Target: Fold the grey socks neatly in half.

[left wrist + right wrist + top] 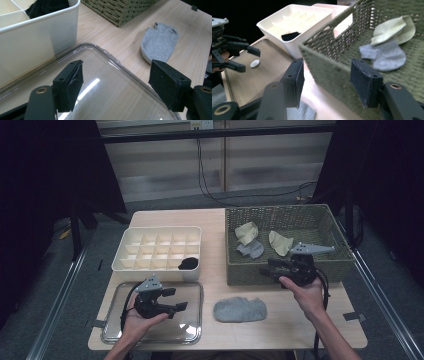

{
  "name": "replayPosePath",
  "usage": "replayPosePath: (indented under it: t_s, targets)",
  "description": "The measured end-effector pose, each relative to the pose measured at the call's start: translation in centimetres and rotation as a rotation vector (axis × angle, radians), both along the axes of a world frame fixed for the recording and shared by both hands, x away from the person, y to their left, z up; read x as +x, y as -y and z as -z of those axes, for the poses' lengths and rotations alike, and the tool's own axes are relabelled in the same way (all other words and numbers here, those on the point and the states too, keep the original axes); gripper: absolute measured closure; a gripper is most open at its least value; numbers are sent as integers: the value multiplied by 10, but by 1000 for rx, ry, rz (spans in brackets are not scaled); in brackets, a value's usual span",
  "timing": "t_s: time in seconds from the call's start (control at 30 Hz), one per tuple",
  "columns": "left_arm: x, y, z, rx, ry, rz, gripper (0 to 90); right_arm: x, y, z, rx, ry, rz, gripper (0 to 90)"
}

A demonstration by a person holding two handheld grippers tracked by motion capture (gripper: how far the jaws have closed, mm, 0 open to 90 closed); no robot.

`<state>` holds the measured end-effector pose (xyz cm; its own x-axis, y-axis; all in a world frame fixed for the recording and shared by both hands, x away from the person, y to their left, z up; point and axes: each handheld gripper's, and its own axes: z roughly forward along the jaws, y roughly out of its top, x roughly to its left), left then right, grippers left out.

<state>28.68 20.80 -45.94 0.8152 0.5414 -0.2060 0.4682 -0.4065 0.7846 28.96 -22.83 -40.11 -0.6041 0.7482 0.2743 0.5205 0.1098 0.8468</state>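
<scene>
A grey sock (240, 309) (160, 41) lies flat on the table, in front of the woven basket (287, 270) (322, 50). Inside the basket lie two pale yellow socks (246, 231) (394, 28) and a grey sock (250, 249) (387, 56). One black sock (188, 263) (46, 7) (290, 35) sits in a front corner cell of the white divided box (125, 260) (37, 37) (294, 15). My left gripper (178, 299) (116, 67) (249, 60) hovers open over the clear lid (192, 330) (112, 82). At the basket's front left corner, my right gripper (266, 266) (327, 65) is open and holds nothing.
The clear lid (262, 72) lies flat at the front left, just before the white box. The basket's front wall stands right before the right jaws. A dark cable (210, 190) hangs behind the table. The table's front edge (250, 345) is near the grey sock.
</scene>
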Motion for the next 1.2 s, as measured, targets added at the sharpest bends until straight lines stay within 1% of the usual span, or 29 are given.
replayPosePath:
  t_s: [0.07, 0.1, 0.13, 0.23, 0.27, 0.33, 0.37, 0.4, 0.47, 0.53, 0.6, 0.67, 0.7, 0.73, 0.77, 0.83, 0.87, 0.9, 0.93, 1.0, 1.07, 1.1, 1.13, 1.2]
  targets:
    - [0, -1, 0, -9, -4, -8, 271, 9, 2, -3, -13, -7, -12, 438]
    - [0, -1, 0, -9, -4, -8, 269, 13, 4, -5, -17, -4, -4, 438]
    - [0, -2, 1, -14, -6, -5, 269, 18, 6, -6, -21, -13, -1, 437]
    - [2, -3, 2, -10, -7, -8, 269, 31, 10, -11, -50, -21, 3, 434]
    - [4, -4, 2, -12, -15, -9, 269, 36, 11, -12, -62, -25, 13, 434]
    - [6, -4, 2, -20, -15, -10, 268, 46, 15, -13, -72, -32, 18, 439]
    - [6, -4, 2, -20, -15, -10, 268, 46, 15, -13, -72, -32, 18, 439]
    - [7, -4, 1, -12, -14, -14, 267, 56, 16, -15, -92, -33, 25, 446]
    - [8, -4, 1, -19, -16, -18, 264, 65, 16, -17, -108, -37, 26, 446]
    - [7, -5, 0, -9, -12, -20, 264, 73, 15, -19, -124, -38, 17, 451]
    - [6, -5, -1, -14, -7, -20, 266, 81, 13, -21, -132, -44, 6, 454]
    - [5, -4, -2, -4, 5, -16, 266, 88, 10, -21, -152, -44, 7, 455]
    - [5, -4, -2, -4, 5, -16, 266, 88, 10, -21, -152, -44, 7, 455]
    - [4, -4, -3, -1, 13, -16, 266, 95, 8, -21, -170, -55, 2, 454]
    - [4, -4, -3, -1, 13, -16, 265, 98, 7, -20, -183, -58, 4, 454]
    - [2, -3, -4, -1, 18, -21, 260, 104, 3, -19, -194, -66, -1, 443]
    - [1, -3, -4, -4, 18, -20, 260, 104, 3, -19, -194, -66, -1, 443]
    - [1, -4, -4, -9, 18, -20, 259, 107, 2, -18, -204, -76, -4, 445]
    - [1, -4, -3, -2, 20, -16, 258, 114, 0, -16, -216, -84, -6, 446]
    - [2, -5, -3, 2, 21, -13, 258, 123, -1, -13, -221, -95, -8, 438]
    - [2, -4, -3, 3, 19, -17, 256, 132, -2, -8, -249, -117, 7, 422]
    - [2, -4, -3, 2, 19, -15, 255, 136, -2, -5, -253, -129, 1, 430]
    - [3, -3, -3, -4, 11, -18, 254, 140, -1, -3, -253, -144, 4, 433]
    - [4, -3, -3, -3, 15, -11, 252, 147, 1, 0, -257, -155, 6, 461]
